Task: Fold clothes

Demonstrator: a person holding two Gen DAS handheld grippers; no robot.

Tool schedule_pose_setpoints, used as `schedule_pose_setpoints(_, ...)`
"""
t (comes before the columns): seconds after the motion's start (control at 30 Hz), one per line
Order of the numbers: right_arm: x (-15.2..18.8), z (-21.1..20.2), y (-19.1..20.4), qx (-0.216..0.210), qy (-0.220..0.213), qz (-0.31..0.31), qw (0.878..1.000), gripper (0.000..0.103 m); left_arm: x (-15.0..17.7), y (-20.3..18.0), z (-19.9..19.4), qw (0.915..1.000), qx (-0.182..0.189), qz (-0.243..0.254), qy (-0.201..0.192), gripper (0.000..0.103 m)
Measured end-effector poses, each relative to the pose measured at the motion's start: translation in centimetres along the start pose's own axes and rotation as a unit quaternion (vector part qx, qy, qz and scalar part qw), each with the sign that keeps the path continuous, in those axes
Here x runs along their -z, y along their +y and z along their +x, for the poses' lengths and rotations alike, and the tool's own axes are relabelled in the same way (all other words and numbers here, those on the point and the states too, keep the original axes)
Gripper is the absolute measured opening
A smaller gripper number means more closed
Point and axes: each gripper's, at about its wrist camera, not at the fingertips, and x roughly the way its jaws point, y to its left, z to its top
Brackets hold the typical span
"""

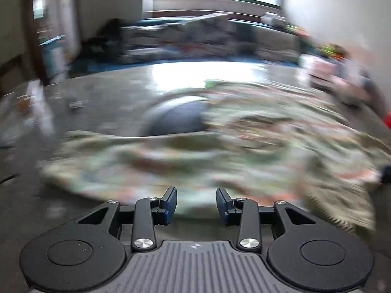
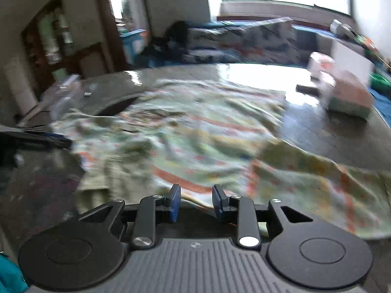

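A patterned cloth (image 2: pixel 195 131) is spread, wrinkled, across the middle of the tabletop (image 2: pixel 305 127), one flap reaching the near right edge. No clean fold is seen; with the blur, one doubled layer at the near left is possibly present. The left gripper (image 1: pixel 196 204) is seen with jaws apart, nothing between them, cloth just ahead. The right gripper (image 2: pixel 196 201) is likewise apart and empty over the near hem. A folded stack (image 2: pixel 347 97) is set at the far right corner. Folding is judged mostly left.
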Motion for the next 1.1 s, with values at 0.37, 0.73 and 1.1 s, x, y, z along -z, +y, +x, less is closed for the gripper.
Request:
schedule_pose_setpoints(0.37, 0.4, 4.7, 7.5, -0.076, 0.032, -0.119, 0.99, 0.028, 0.1, -6.7, 2.1, 0.9942, 0.084, 0.068, -0.003, 0.019)
schedule_pose_setpoints(0.73, -0.6, 0.9, 4.1, -0.07, -0.008, -0.032, 0.997, 0.005, -1.3, -6.6, 1.5, 0.9908, 0.101, 0.085, -0.03, 0.019)
schedule_pose_setpoints(1.1, -1.5, 0.4, 4.1, -0.084, -0.009, -0.031, 0.996, 0.006, 0.1, -8.8, 2.4, 0.9816, 0.149, 0.119, -0.005, 0.024)
